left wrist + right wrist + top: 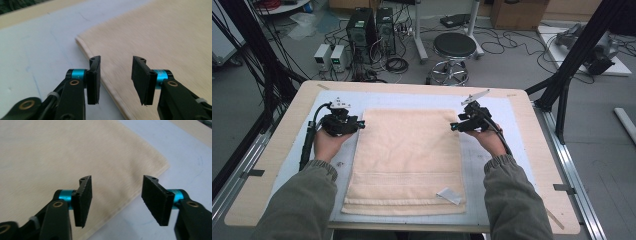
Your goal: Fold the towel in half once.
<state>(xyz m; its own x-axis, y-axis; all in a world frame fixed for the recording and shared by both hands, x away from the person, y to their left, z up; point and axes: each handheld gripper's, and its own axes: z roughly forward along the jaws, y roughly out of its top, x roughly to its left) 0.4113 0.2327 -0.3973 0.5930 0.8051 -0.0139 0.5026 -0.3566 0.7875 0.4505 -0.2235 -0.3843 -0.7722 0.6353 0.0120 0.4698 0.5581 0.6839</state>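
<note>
A cream towel (407, 155) lies folded flat on the pale blue mat (492, 165), with a white label near its front right corner. My left gripper (360, 125) hovers at the towel's far left edge, jaws apart and nothing between them. In the left gripper view the towel (155, 37) runs under my left gripper (116, 80), its edge just below the jaws. My right gripper (453, 127) hangs at the towel's far right edge, also open and empty. The right gripper view shows the towel (62, 152) and its corner beneath my right gripper (116, 202).
The mat lies on a wooden table (537, 145) with bare margins at both sides. Beyond the table stand a black stool (454, 47), computer towers (362, 27) and cables on the floor. A black frame post (577, 55) rises at the right.
</note>
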